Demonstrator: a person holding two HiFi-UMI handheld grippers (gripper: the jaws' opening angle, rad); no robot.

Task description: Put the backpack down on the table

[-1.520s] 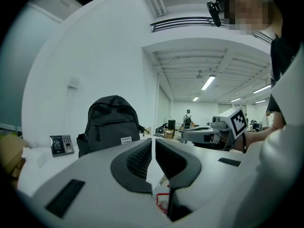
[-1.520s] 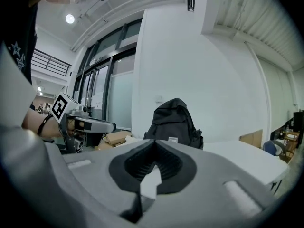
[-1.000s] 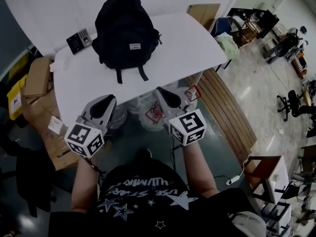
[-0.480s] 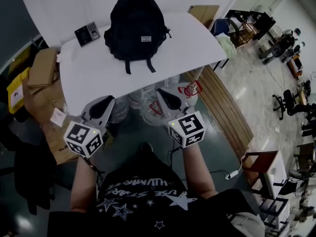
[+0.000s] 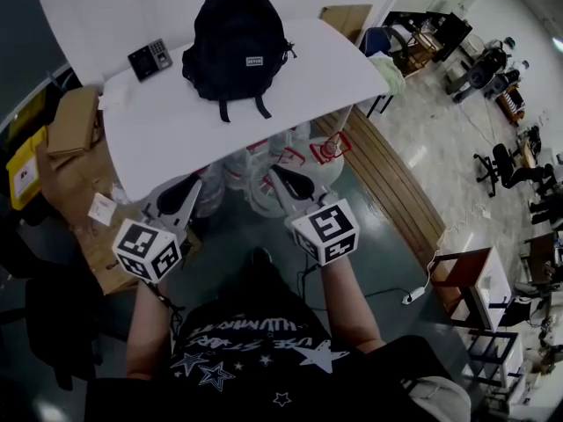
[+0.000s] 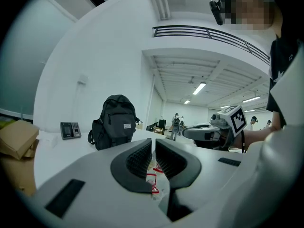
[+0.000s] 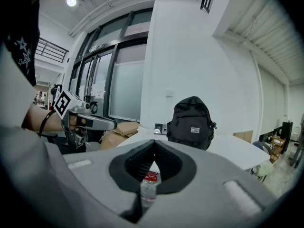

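Backpack (image 5: 236,42): upright on the table's (image 5: 176,139) far side, unheld; left gripper (image 5: 186,190) and right gripper (image 5: 286,183) closed, empty, short of the table; placement seemingly complete, next: keep clear.

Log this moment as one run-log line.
backpack: upright on table, not held | left hand-held gripper: shut, empty | right hand-held gripper: shut, empty | both short of table
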